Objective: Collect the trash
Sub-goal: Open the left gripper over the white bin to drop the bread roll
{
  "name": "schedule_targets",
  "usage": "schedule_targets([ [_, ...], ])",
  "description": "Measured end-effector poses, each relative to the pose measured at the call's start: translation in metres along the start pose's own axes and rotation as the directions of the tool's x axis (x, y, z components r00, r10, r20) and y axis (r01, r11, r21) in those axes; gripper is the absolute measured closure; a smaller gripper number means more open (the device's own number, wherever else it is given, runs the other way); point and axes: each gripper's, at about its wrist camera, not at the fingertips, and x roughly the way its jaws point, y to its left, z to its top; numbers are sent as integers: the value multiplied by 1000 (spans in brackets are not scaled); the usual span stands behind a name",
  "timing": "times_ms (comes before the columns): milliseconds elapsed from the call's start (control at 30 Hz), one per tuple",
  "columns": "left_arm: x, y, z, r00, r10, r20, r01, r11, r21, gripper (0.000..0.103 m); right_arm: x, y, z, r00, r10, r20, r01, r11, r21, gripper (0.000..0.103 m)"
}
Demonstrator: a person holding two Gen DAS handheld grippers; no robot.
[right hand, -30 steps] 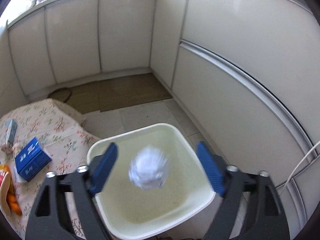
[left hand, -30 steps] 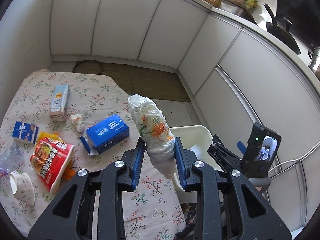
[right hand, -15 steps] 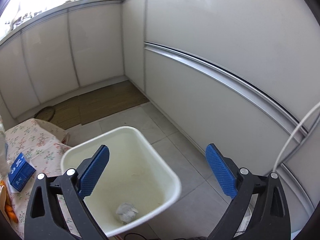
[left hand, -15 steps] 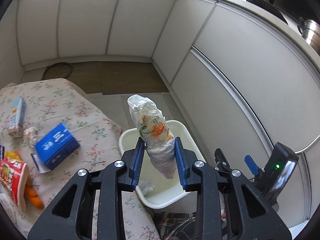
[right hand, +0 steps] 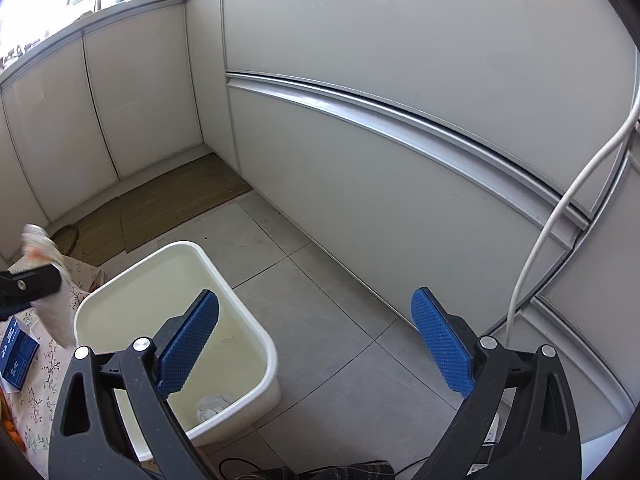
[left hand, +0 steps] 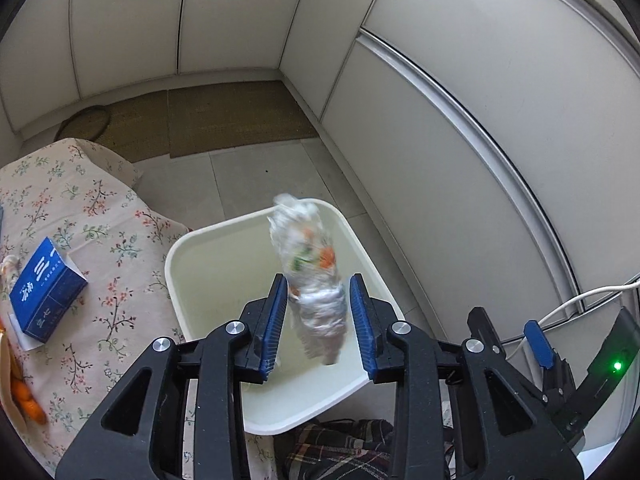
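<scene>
The left tongs [left hand: 318,322] have just parted, dropping the crumpled wrapper [left hand: 310,276] above the bin [left hand: 176,280]; right tongs [right hand: 314,346] gape empty.

We see both views in soft, even daylight. In the right wrist view the window strip above the cabinets [right hand: 280,92], at the upper left, is blown out to white glare. The glossy cabinet doors carry a pale sheen. Fisheye distortion bends the cabinet edges into arcs, and black vignetting fills the corners. The wrapped bundle [left hand: 310,276] above the white bin [left hand: 180,280] is smeared by motion blur, its print unreadable, while the bin rim stays sharp. Shadows are faint.
</scene>
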Motion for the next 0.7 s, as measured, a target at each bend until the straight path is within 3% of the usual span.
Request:
schedule_targets([
  [33,0,-1,-1,1000,3,-4,-3,1000,6,64,0,0,0,1000,1,0,-1,1000,1,9],
  [100,-3,0,-4,999,33,7,-33,999,21,46,-2,2,0,1000,6,1,-6,1000,-1,9],
  [200,-13,4,-8,996,78,46,-79,997,23,31,-5,7,0,1000,14,9,-14,1000,-8,9],
  [367,-33,24,-17,987,142,69,-141,990,-15,15,-15,24,0,999,39,23,-39,999,-37,9],
  [700,-82,93,-54,959,273,76,-266,959,-96,11,-40,96,-28,983,183,10,-181,979,-92,7],
])
